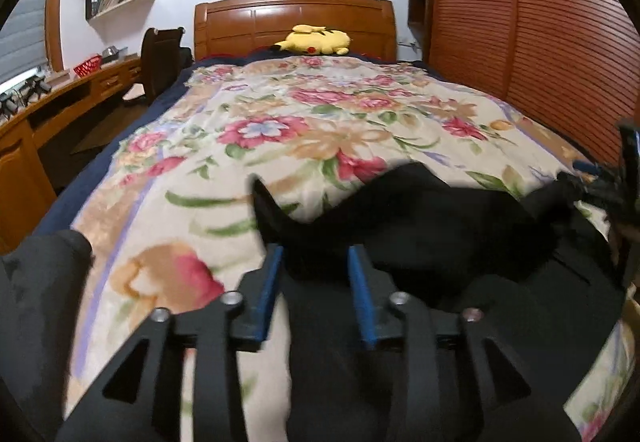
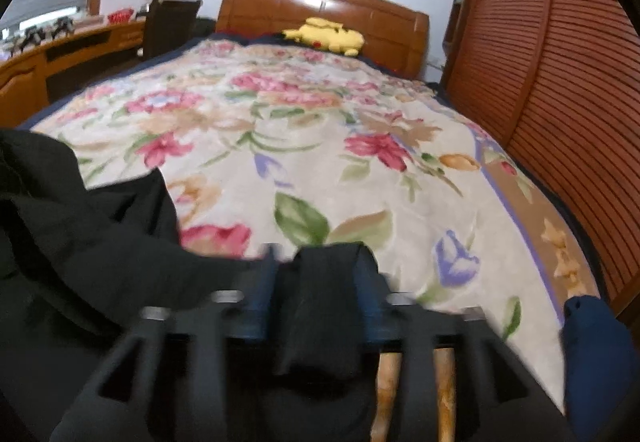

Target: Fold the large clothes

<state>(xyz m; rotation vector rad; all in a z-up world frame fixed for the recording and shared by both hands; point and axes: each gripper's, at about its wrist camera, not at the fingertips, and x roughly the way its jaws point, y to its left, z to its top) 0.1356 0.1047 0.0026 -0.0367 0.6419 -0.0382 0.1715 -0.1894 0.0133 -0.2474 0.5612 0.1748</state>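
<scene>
A large black garment (image 1: 440, 226) lies bunched at the near end of the bed, over the floral blanket (image 1: 280, 130). My left gripper (image 1: 316, 262) has black cloth between its blue fingers (image 1: 272, 282) and is shut on it. My right gripper (image 2: 320, 274) is shut on another fold of the same black garment (image 2: 320, 306), which trails off to the left (image 2: 80, 210). The right gripper also shows at the right edge of the left wrist view (image 1: 624, 178), holding cloth.
The bed has a wooden headboard (image 1: 294, 22) with a yellow plush toy (image 1: 316, 40) in front of it. A louvred wooden wardrobe (image 1: 540, 22) runs along the right side. A desk (image 1: 60, 98) and dark chair (image 1: 160, 58) stand at left. A navy cloth (image 2: 596, 354) lies at near right.
</scene>
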